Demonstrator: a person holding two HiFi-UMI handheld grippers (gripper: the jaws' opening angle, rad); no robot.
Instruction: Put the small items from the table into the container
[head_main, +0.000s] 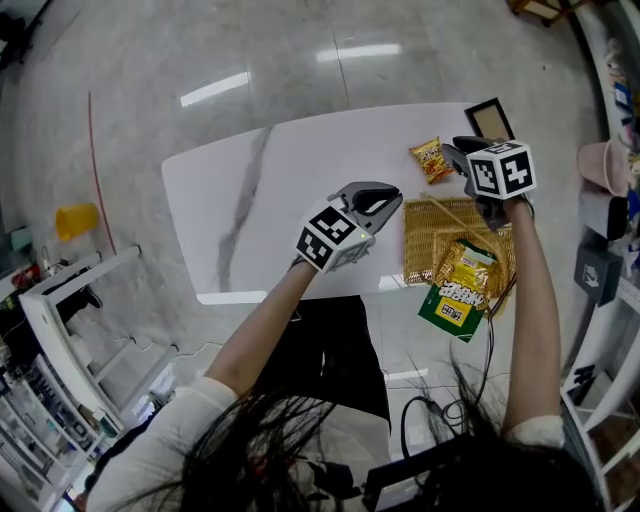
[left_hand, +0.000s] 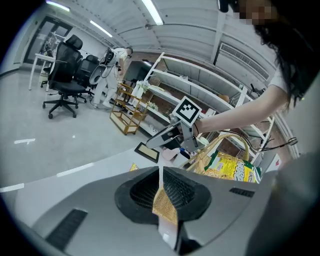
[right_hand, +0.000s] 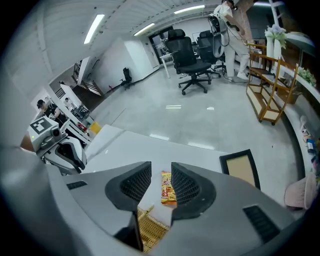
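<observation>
Lining up: right claw (right_hand: 161, 169), released, is hovering above snack packet (right_hand: 168, 189) | long axis lying along jaw gap | left claw (left_hand: 161, 176) is clenching wicker basket (head_main: 420, 245) rim

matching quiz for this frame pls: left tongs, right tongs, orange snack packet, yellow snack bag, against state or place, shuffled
Things
1. left tongs
2. right tongs
3. orange snack packet
4. yellow snack bag

State or place
A. lying on the bare table
B. open, gripping nothing
C. shut on the rim of the basket
D. inside the basket

Pairs: 1-C, 2-B, 3-A, 4-D
</observation>
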